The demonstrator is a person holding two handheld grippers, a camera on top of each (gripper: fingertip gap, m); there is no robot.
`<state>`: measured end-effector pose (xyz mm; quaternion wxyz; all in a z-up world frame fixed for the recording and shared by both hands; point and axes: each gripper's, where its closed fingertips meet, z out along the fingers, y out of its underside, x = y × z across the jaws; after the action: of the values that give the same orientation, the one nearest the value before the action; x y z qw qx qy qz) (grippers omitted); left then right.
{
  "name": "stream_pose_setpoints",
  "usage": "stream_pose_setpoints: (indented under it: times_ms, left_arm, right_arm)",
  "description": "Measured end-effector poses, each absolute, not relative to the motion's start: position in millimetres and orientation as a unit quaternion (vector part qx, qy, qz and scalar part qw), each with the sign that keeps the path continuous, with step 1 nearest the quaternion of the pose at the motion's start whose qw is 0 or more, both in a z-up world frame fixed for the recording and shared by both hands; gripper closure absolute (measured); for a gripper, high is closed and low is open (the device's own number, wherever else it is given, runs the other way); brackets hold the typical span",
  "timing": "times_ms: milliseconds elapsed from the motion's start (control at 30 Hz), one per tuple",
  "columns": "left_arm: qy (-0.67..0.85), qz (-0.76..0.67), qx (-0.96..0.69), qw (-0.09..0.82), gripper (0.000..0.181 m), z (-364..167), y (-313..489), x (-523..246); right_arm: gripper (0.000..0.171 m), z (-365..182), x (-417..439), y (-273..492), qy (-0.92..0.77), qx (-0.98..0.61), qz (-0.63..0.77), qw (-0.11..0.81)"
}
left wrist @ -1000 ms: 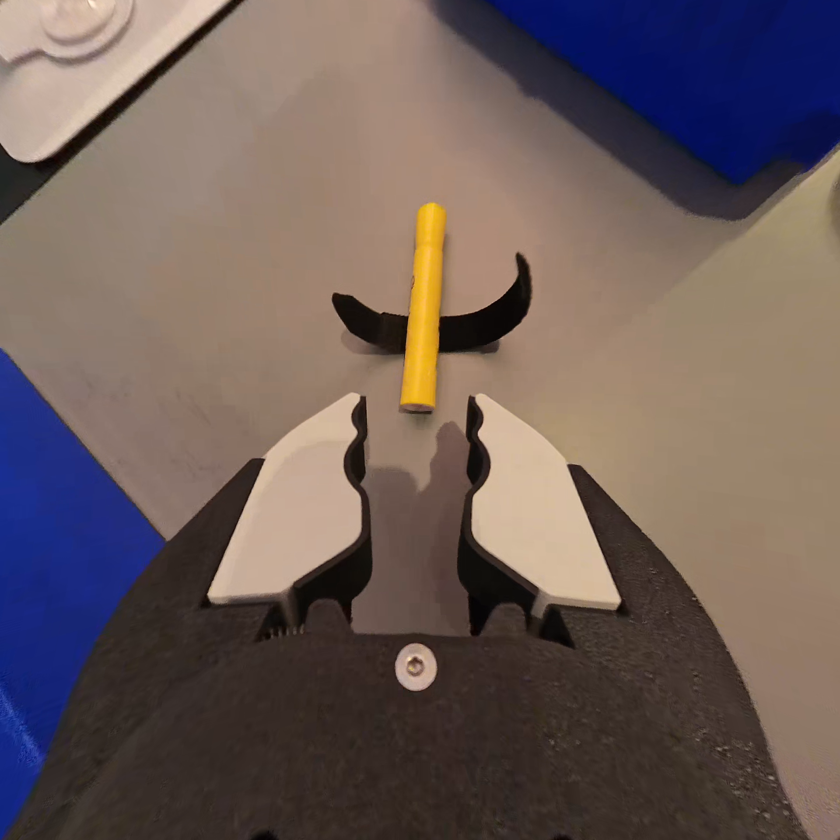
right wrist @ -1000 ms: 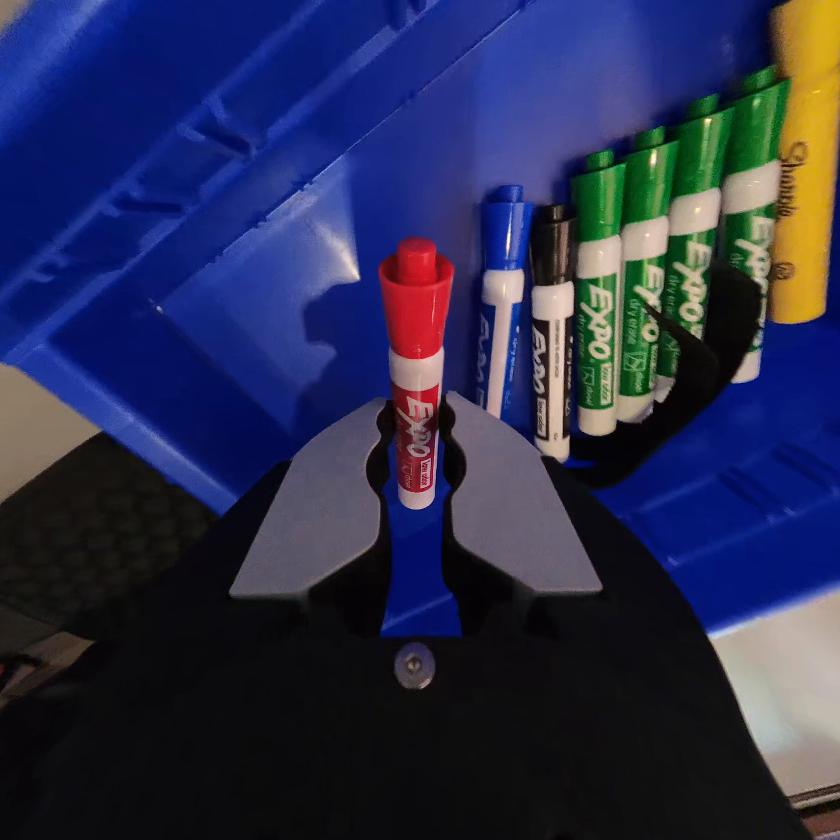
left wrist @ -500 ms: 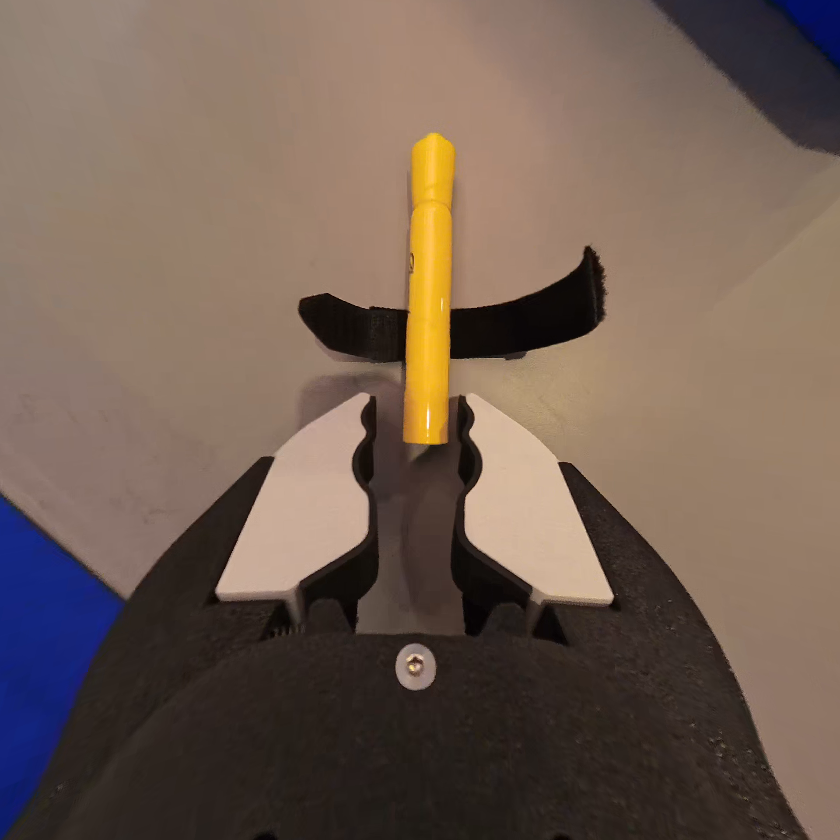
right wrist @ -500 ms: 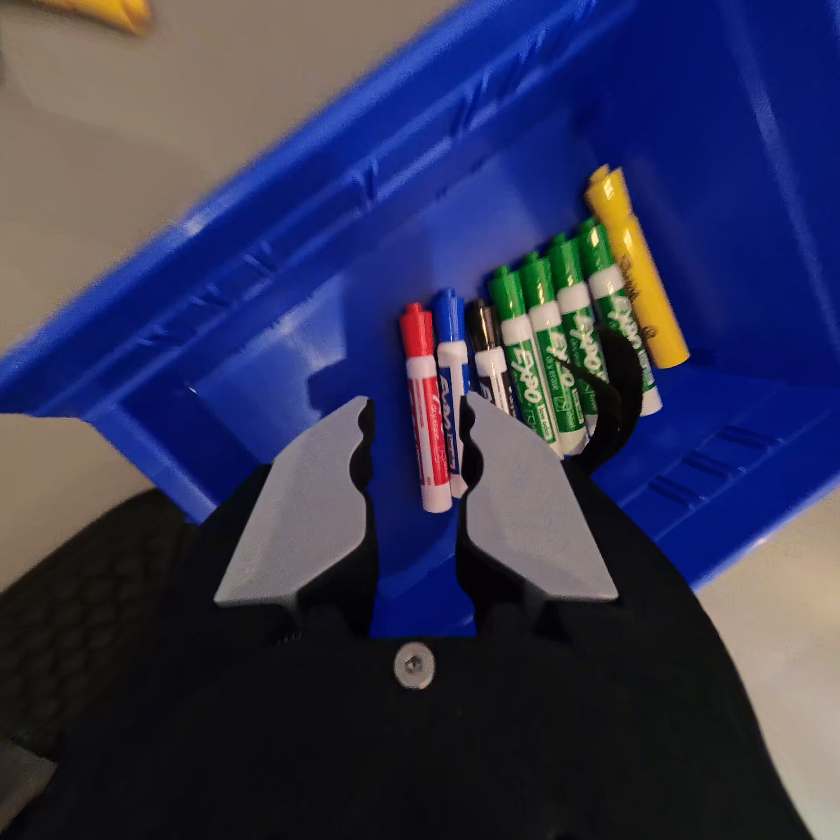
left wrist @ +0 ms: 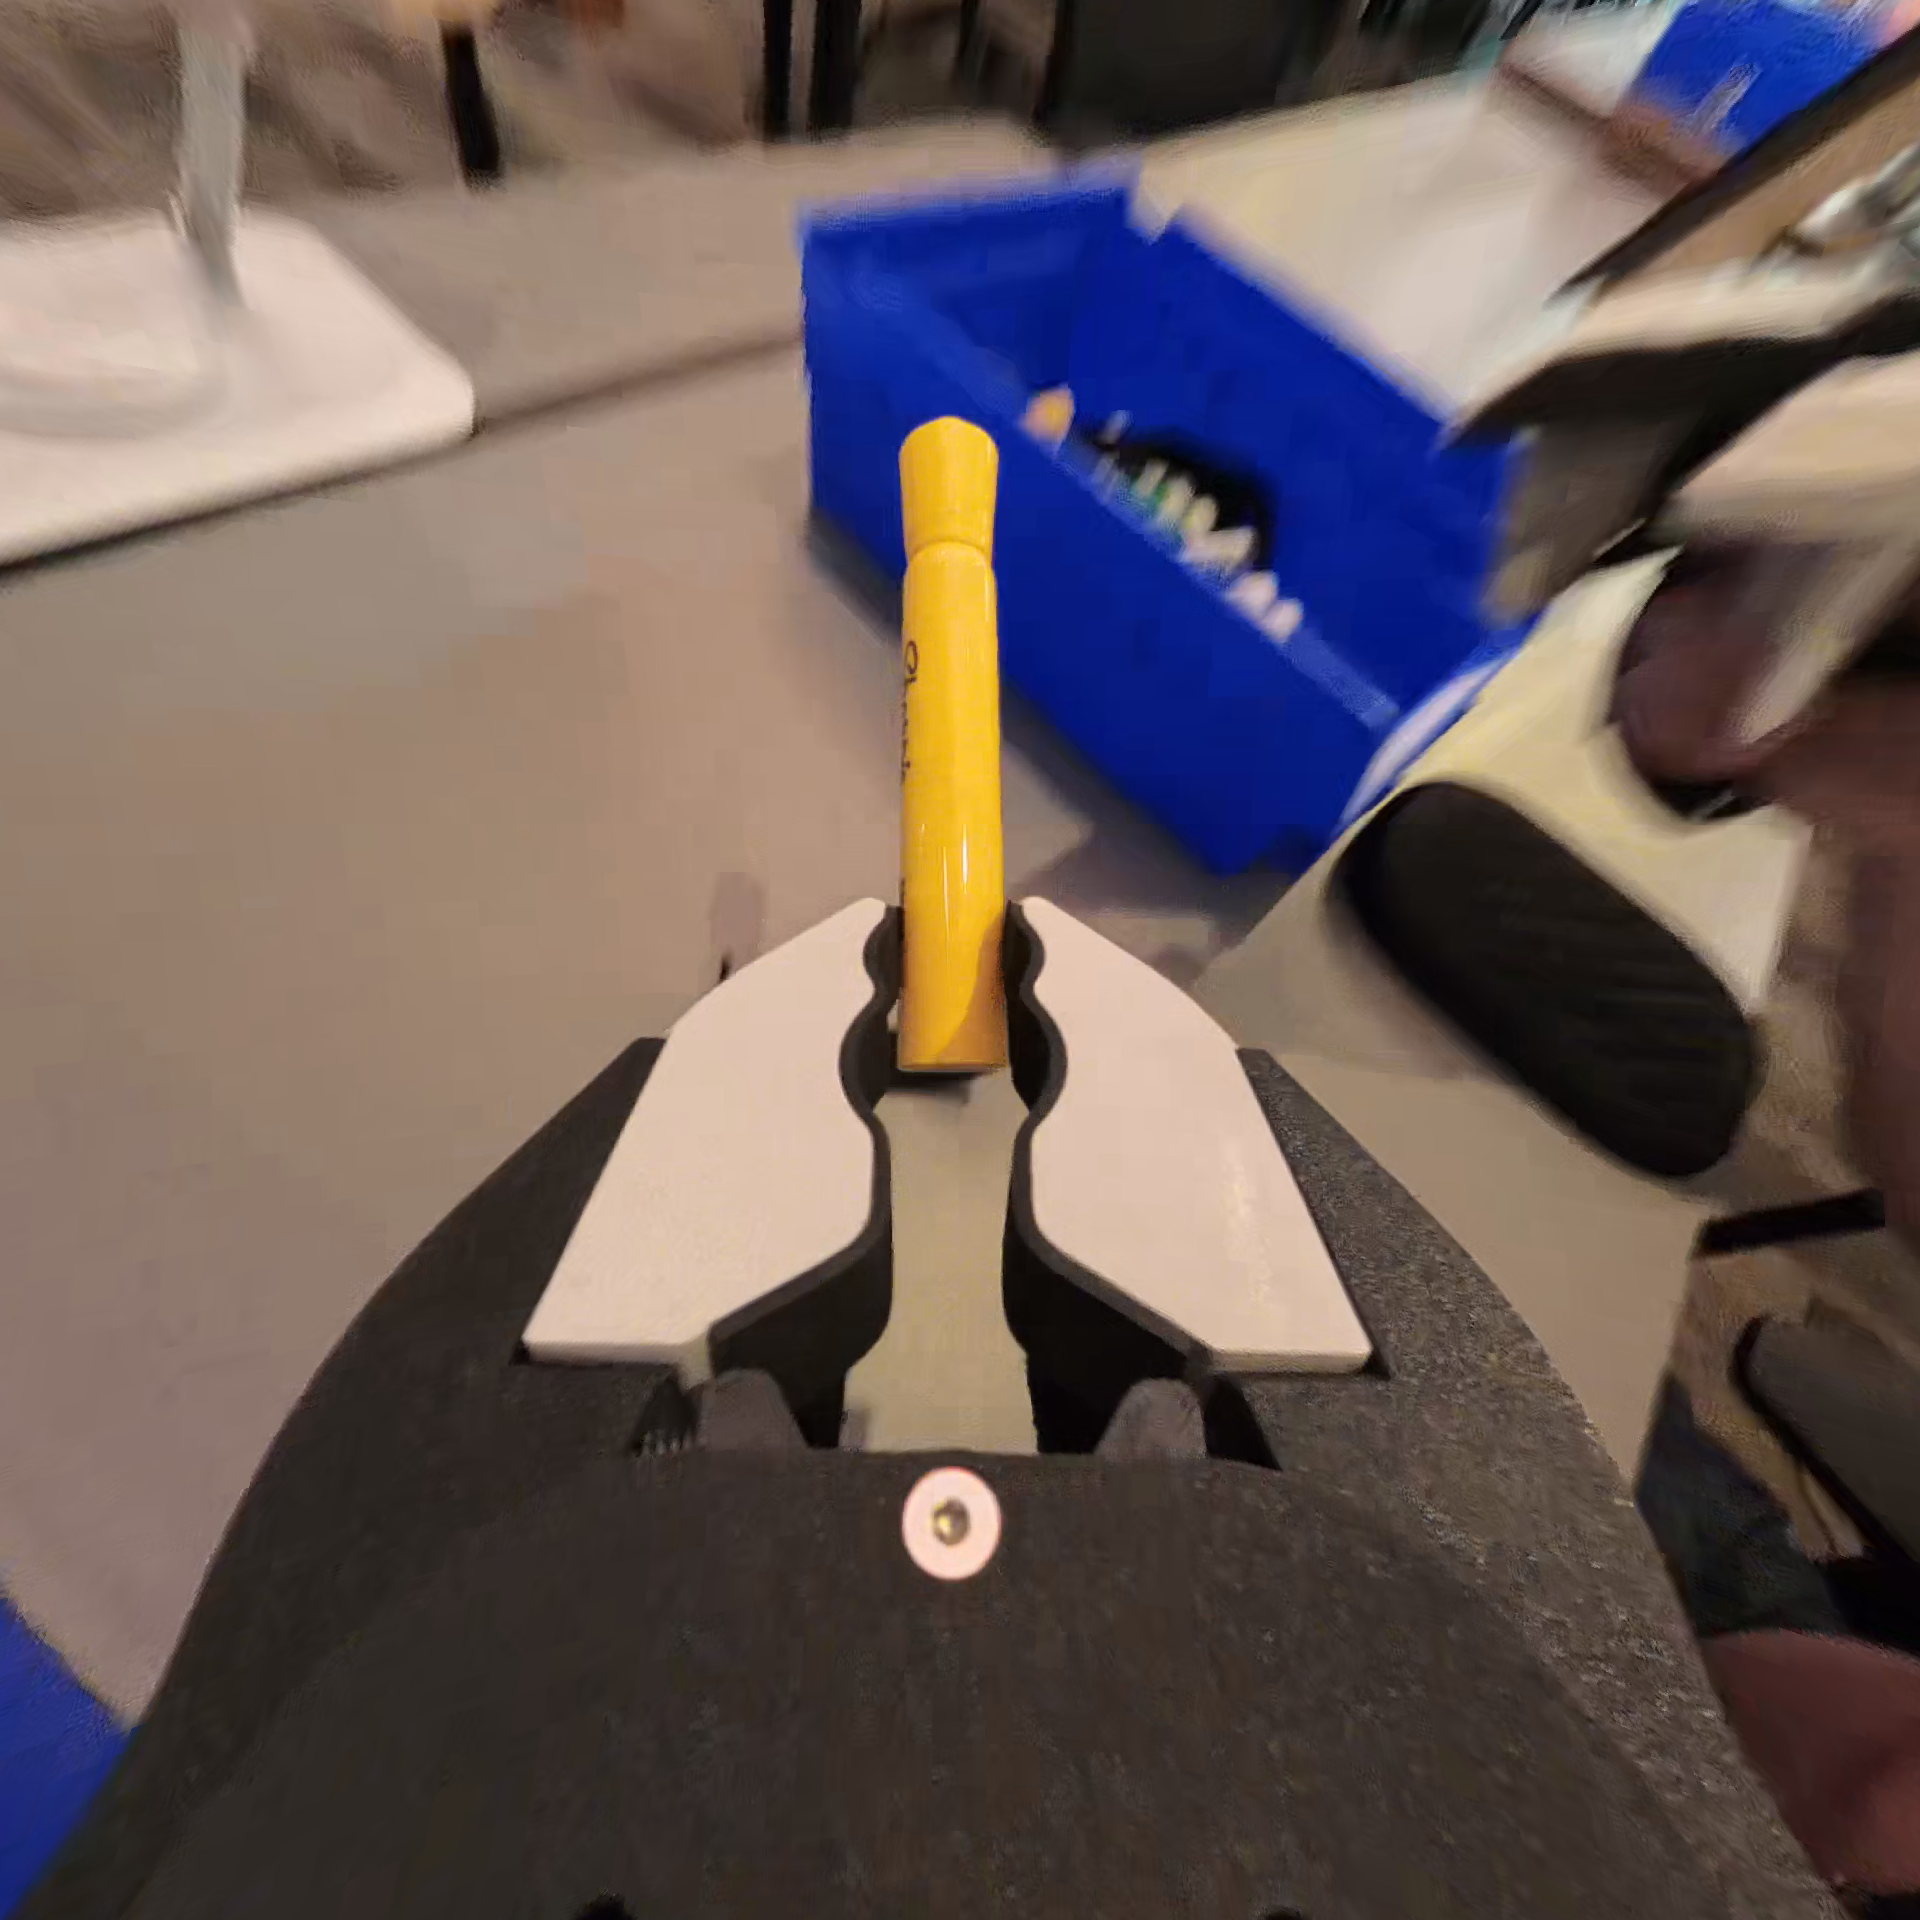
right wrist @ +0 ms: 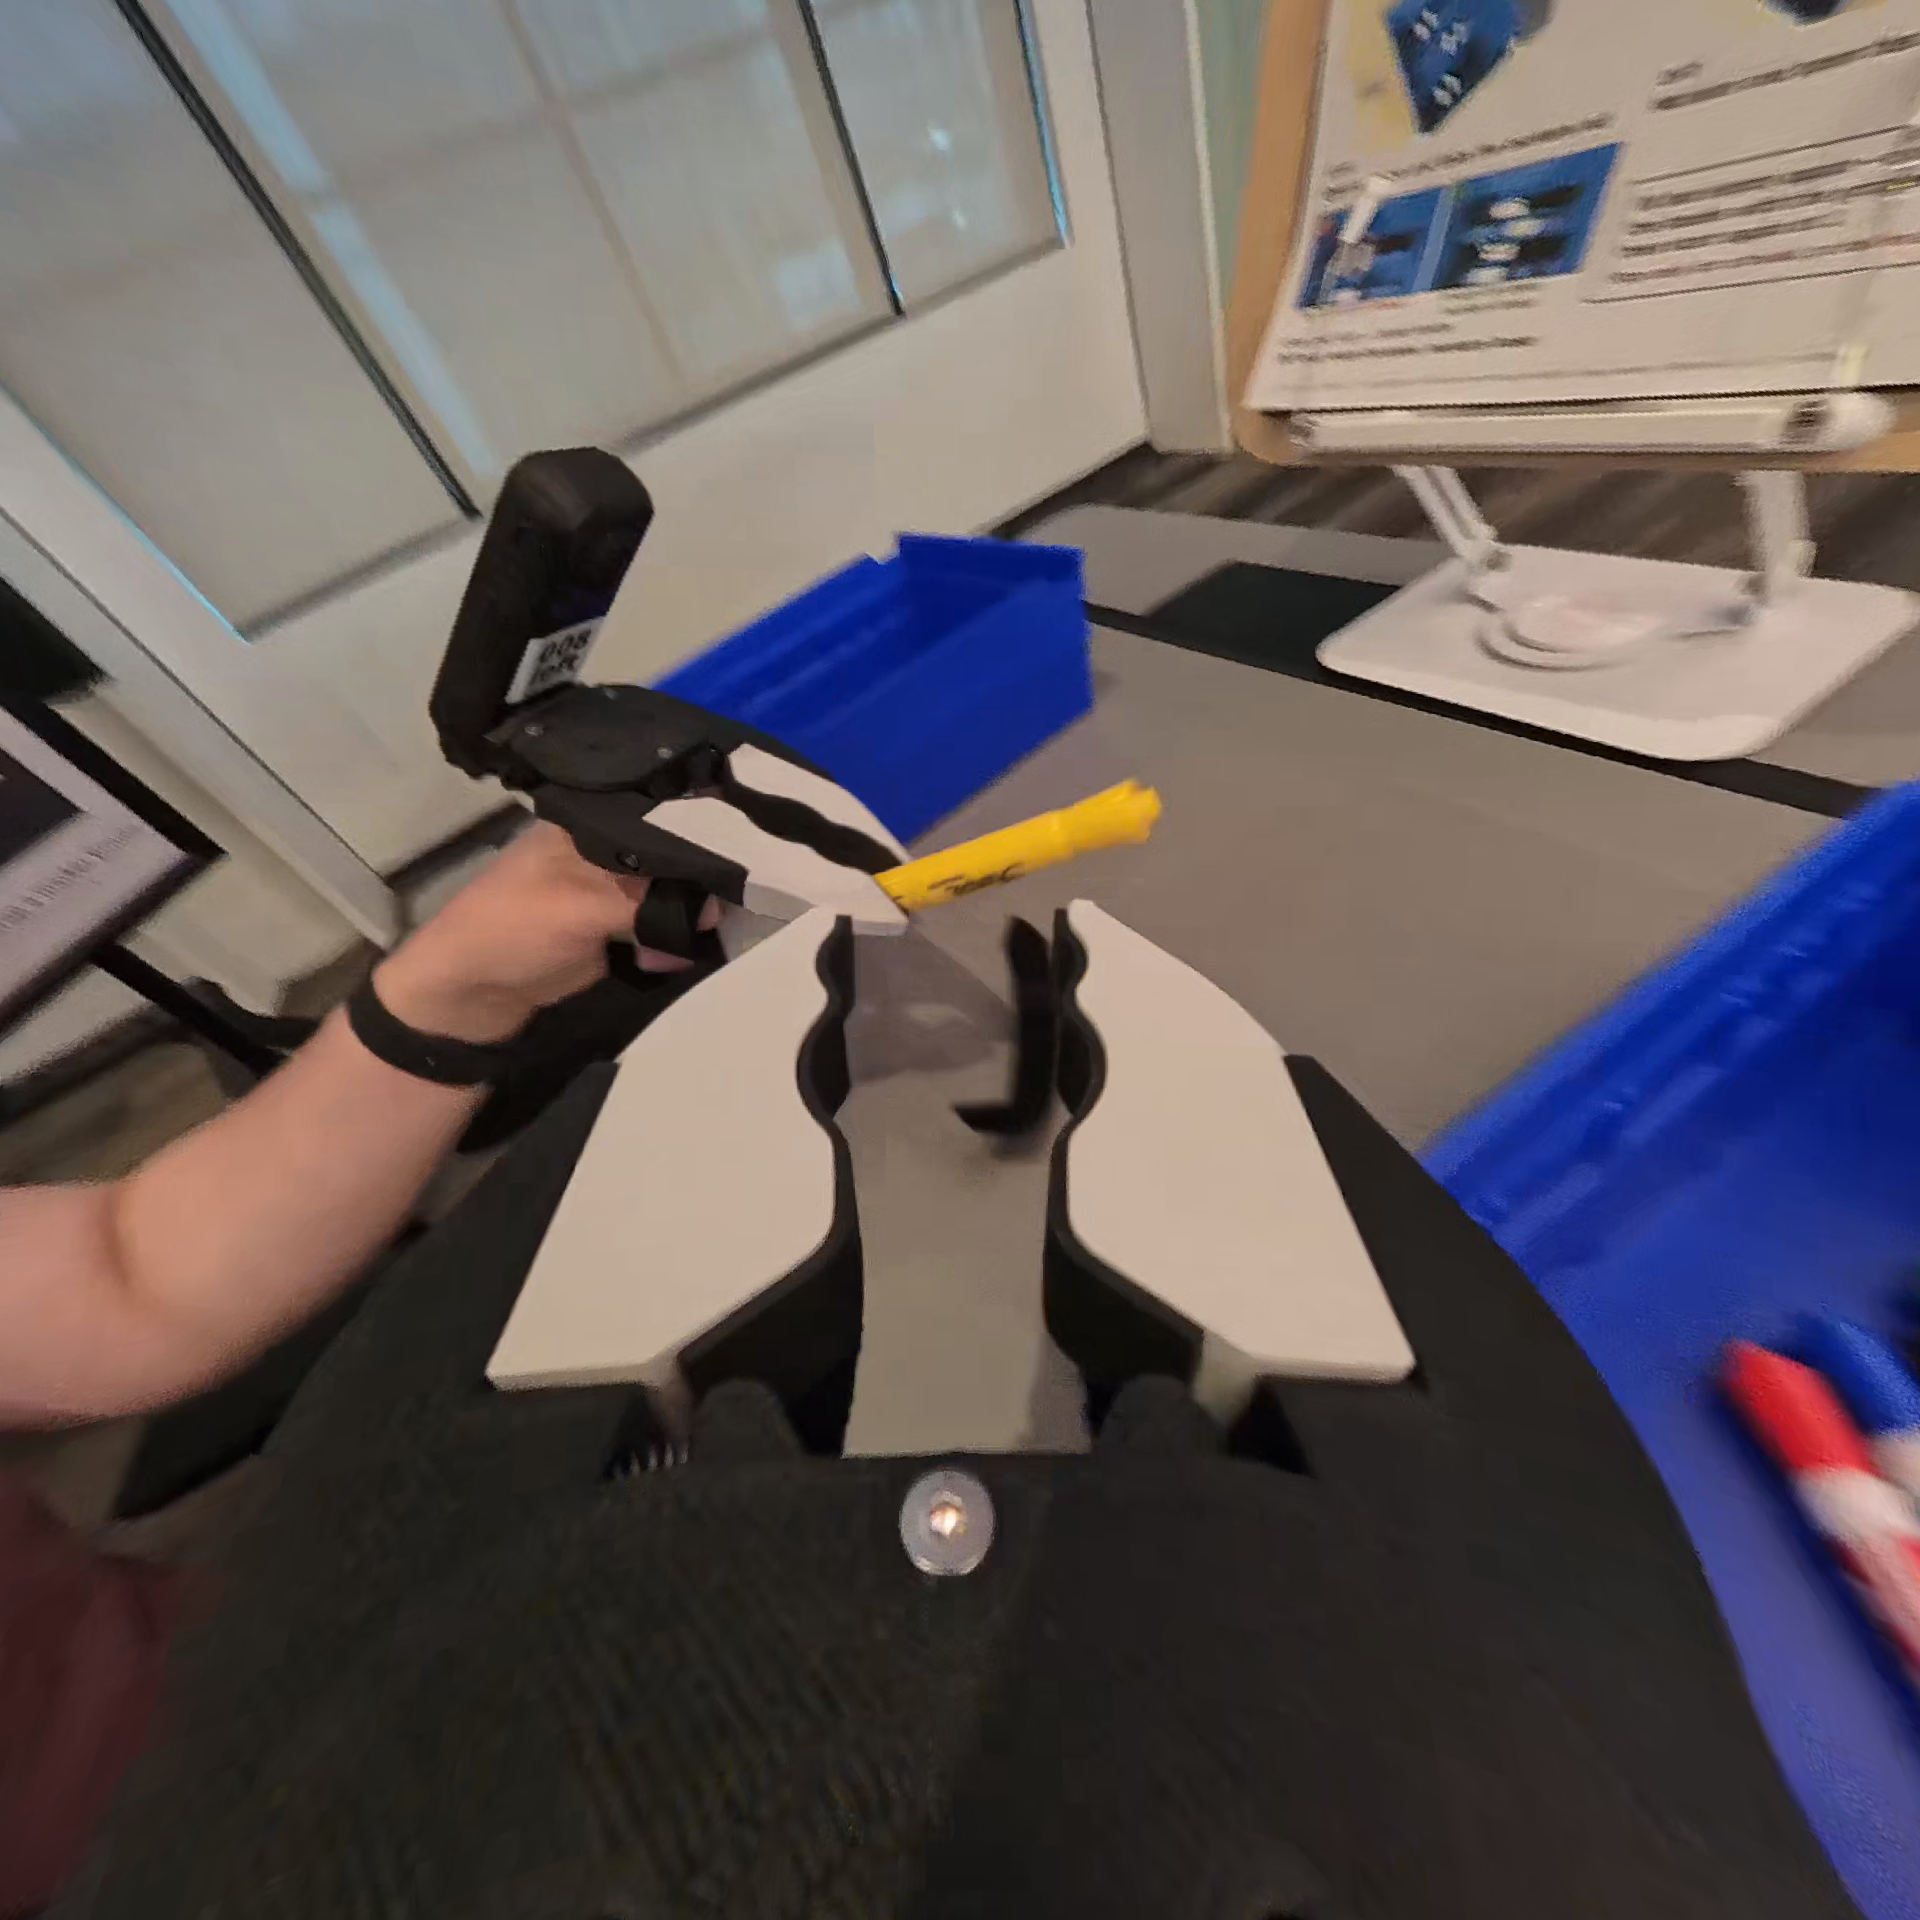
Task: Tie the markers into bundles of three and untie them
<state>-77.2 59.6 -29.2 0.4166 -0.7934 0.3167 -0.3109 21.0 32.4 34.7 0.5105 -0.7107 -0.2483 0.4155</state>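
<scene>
Blue bin (left wrist: 1195, 665) w/ markers (left wrist: 1184, 509) inside

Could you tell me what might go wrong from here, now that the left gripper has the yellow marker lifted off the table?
1. The left gripper pinches the yellow marker only near its tail end, so most of it sticks out and it could pivot or slip.
2. The right gripper is open and empty beside the black strap on the table; the strap curls upward, so a careless pass could knock it aside.
</scene>
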Motion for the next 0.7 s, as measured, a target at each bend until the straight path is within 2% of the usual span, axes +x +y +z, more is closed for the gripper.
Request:
stream_pose_setpoints:
  times_ms: [100,300,400,467,567,633,700]
  left_arm:
    - [0.323,-0.368,-0.739,0.463,0.163,22.8,38.3,-66.2]
    - [0.35,-0.4,-0.694,0.486,0.163,54.5,11.2,-51.9]
    - [0.36,-0.424,-0.682,0.475,0.163,50.3,2.7,-44.4]
    - [0.366,-0.436,-0.681,0.461,0.163,42.8,-1.4,-39.9]
    - [0.355,-0.445,-0.679,0.465,0.139,41.0,-4.1,-44.3]
    - [0.363,-0.427,-0.684,0.468,0.139,36.8,-7.4,-55.8]
    - [0.367,-0.397,-0.697,0.471,0.139,31.1,-7.1,-70.9]
  right_arm:
    - [0.121,50.7,-12.6,29.2,-0.194,-0.66,0.521,0.505]
    - [0.119,78.1,-43.7,29.4,-0.143,-0.575,0.636,0.495]
    - [0.13,75.8,-50.2,29.3,-0.148,-0.575,0.634,0.496]
    - [0.152,80.1,-51.2,20.7,-0.164,-0.554,0.657,0.485]
    - [0.153,74.9,-34.5,24.8,-0.194,-0.602,0.6,0.49]
    - [0.152,74.8,-0.6,30.6,-0.255,-0.664,0.508,0.485]
    - [0.152,54.0,55.2,50.0,-0.321,-0.764,0.336,0.449]
